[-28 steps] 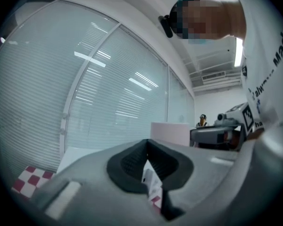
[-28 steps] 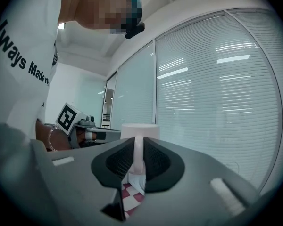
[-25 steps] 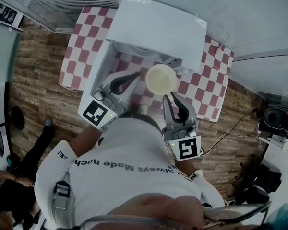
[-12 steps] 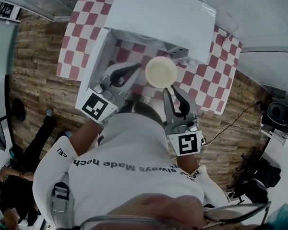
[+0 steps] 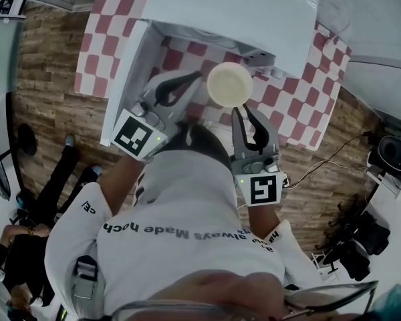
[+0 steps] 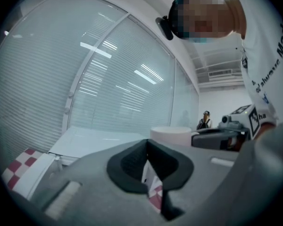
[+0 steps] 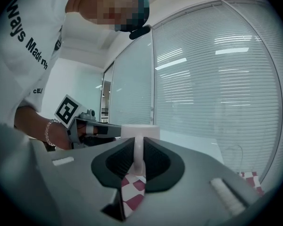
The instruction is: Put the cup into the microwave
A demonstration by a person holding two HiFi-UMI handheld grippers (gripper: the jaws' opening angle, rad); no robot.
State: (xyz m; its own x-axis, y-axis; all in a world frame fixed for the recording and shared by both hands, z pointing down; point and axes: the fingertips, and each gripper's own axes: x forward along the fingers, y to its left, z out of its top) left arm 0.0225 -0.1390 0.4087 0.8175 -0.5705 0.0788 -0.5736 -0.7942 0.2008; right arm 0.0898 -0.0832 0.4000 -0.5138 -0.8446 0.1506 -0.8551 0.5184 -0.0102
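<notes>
So, about halfway I'd say. The cup (image 5: 230,84) is already picked up: the right gripper (image 5: 242,109) has its jaws pressed onto the cup's handle (image 7: 138,157), and the white cup hangs out past the tips, mouth up and empty as far as I can see. It's right in front of the white microwave (image 5: 234,9), over the red-and-white checkered desk (image 5: 321,112), not inside yet. The microwave door (image 5: 123,79) looks swung open on the left, so that part seems done. The left gripper (image 5: 199,77) is just beside the cup, jaws pressed together with nothing between them, so it's basically along for the ride. What's left: slide the cup into the cavity, set it down, let go of the handle, back out.
</notes>
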